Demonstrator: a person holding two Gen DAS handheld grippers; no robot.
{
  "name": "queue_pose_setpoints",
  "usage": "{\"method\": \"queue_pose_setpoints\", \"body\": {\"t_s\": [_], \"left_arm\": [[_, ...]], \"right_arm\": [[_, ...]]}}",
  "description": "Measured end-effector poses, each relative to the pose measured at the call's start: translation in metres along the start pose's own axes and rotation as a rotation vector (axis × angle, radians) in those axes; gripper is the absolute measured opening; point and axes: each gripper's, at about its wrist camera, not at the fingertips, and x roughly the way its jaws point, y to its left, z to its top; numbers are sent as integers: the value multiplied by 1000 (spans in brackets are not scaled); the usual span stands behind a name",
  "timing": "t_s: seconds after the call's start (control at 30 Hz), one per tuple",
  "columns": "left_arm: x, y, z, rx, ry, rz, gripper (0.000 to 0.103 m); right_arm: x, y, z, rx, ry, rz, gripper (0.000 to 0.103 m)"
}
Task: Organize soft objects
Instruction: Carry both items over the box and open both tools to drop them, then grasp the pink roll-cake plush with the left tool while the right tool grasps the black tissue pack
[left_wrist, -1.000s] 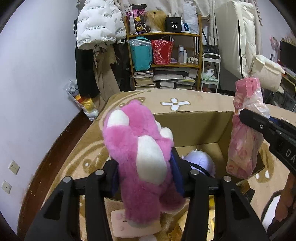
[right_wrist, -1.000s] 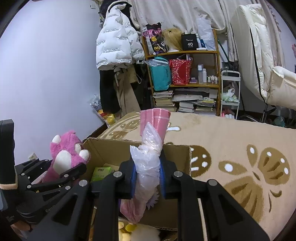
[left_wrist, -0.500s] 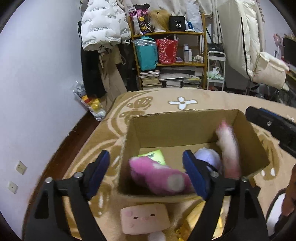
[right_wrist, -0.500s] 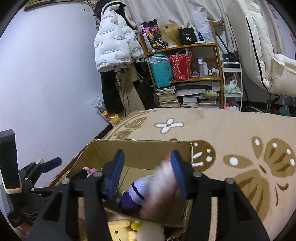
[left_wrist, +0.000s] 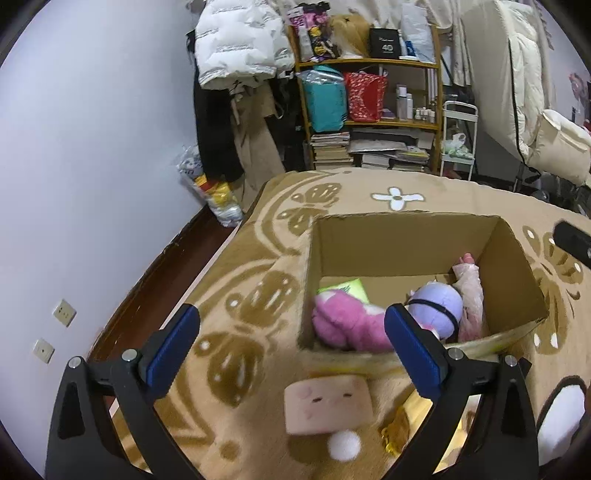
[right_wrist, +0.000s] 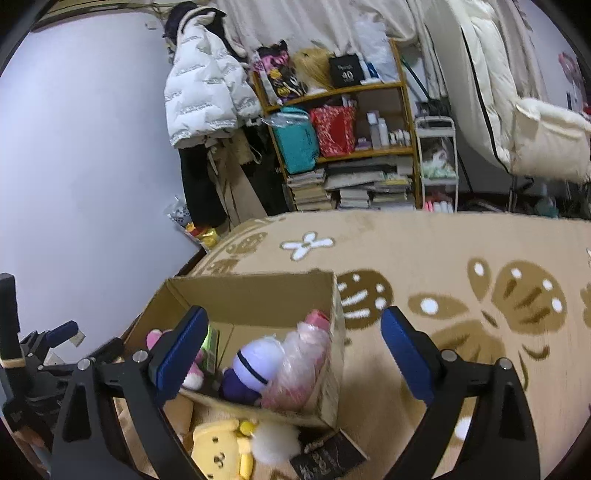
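An open cardboard box (left_wrist: 388, 240) (right_wrist: 255, 295) stands on the patterned blanket. Inside lie a pink plush (left_wrist: 347, 321) (right_wrist: 155, 338), a purple-and-white round plush (left_wrist: 437, 304) (right_wrist: 255, 363) and a pink item in clear plastic (left_wrist: 471, 291) (right_wrist: 299, 365). My left gripper (left_wrist: 291, 343) is open and empty, just in front of the box. My right gripper (right_wrist: 291, 354) is open and empty above the box's near right side. A square pink face plush (left_wrist: 327, 402) and a yellow plush (right_wrist: 218, 450) lie outside, in front of the box.
A white pompom (left_wrist: 343, 445) (right_wrist: 275, 441) and a dark flat packet (right_wrist: 325, 458) lie near the box front. A green packet (left_wrist: 349, 288) is in the box. A cluttered shelf (left_wrist: 369, 110) and hanging coats (left_wrist: 236, 74) stand behind the blanket. The wall and wooden floor (left_wrist: 159, 288) are left.
Both grippers opened and dropped their loads: the pink plush and the plastic-wrapped pink item fell into the box and now lie still. Both grippers have opened wider and pulled back slightly.
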Motion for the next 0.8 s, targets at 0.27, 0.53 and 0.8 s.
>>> {"method": "queue_pose_setpoints", "body": {"t_s": [0.27, 0.53, 0.8], "left_arm": [[-11, 20, -17, -66, 57, 15, 100], [-17, 8, -30, -19, 93, 19, 100], [-18, -5, -50, 12, 132, 37, 100]], "right_arm": [[-10, -13, -24, 10, 104, -40, 99], [-12, -13, -47, -30, 207, -76, 96], [0, -18, -72, -34, 317, -97, 91]]}}
